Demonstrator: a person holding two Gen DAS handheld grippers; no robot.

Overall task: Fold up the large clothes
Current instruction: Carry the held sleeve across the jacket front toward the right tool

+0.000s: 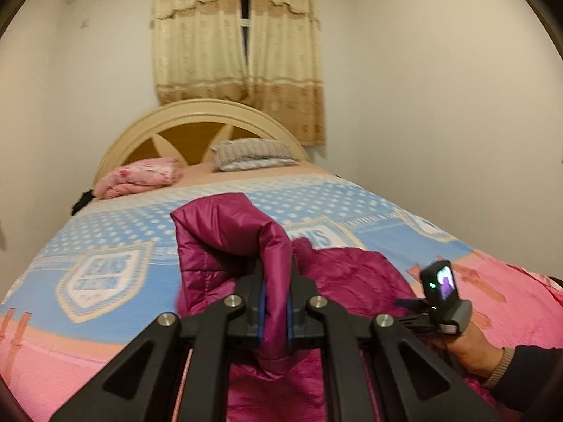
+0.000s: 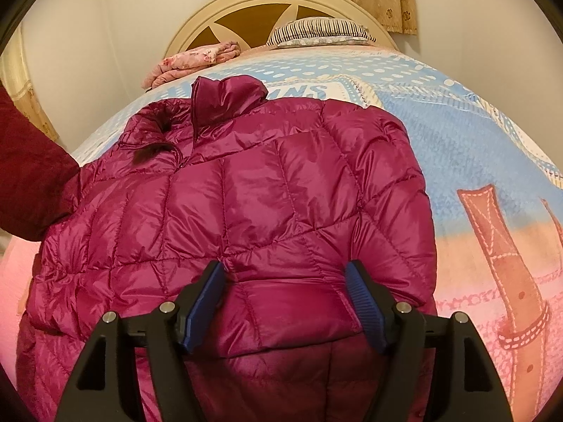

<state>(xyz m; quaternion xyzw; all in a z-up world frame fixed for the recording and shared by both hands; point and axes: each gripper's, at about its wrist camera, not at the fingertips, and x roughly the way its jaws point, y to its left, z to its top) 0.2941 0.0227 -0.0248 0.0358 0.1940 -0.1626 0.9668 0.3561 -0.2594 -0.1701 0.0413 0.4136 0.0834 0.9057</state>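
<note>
Left gripper [image 1: 276,302] is clamping a raised fold of the magenta puffer jacket [image 2: 246,204], blue pads [image 1: 261,311] pinching fabric from both sides and lifting it off the bed [image 1: 116,232]. Right gripper [image 2: 285,302] is sitting over the jacket's lower edge with jaws spread wide, pads [image 2: 206,304] flanking the fabric, not pinching it. Jacket is lying spread on the blue-and-pink bedspread, collar pointing toward the headboard [image 2: 281,3]. Folded pink blanket [image 1: 139,176] and striped pillow [image 1: 251,153] are resting by the headboard, well apart from the jacket
</note>
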